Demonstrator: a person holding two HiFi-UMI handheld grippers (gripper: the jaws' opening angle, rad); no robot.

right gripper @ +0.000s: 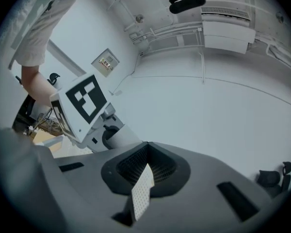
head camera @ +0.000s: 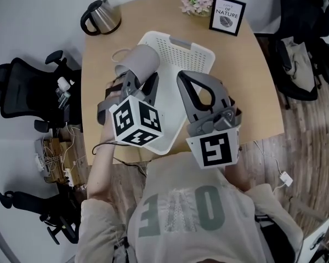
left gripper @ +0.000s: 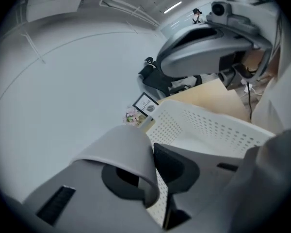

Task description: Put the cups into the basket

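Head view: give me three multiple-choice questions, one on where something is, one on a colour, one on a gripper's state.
1. Where on the table does the kettle stand?
A. near right corner
B. far left corner
C. the middle

2. What colour is the basket?
A. white
B. black
C. red

3. What is the left gripper doing?
A. open, holding nothing
B. shut on the kettle
C. shut on a grey cup

Answers:
1 B, the kettle sits at the far left corner in the head view.
2 A, its perforated walls are white.
3 C, the fingers clamp the cup in the left gripper view.
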